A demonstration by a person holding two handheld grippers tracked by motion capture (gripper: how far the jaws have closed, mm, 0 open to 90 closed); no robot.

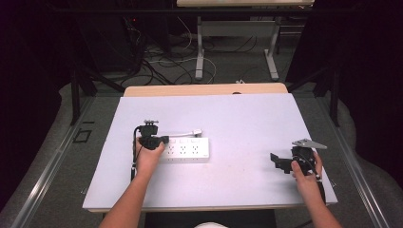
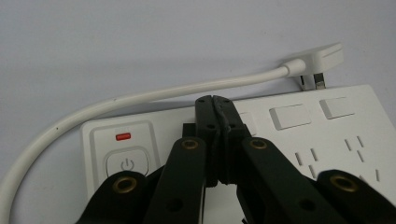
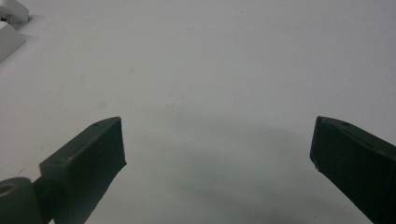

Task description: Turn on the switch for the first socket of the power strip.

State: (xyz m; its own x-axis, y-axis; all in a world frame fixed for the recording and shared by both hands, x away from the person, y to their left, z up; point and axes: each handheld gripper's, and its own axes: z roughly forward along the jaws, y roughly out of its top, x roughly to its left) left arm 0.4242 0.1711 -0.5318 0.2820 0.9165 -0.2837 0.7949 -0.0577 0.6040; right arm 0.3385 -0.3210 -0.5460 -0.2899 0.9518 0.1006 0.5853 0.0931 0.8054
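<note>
Closed jaws of the left gripper [image 2: 215, 99] are held over the power strip [image 2: 289, 140]; its small switch could be missed, while the right gripper [image 3: 217, 140] is kept wide and empty.

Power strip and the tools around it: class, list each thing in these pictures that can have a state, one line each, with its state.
Power strip: flat on the table, red light showing beside its power button.
Plug: lying loose on the table, not in a socket.
Cord: curved, slack.
Left gripper: shut, tips over the power strip.
Right gripper: open, nothing between its jaws.
</note>
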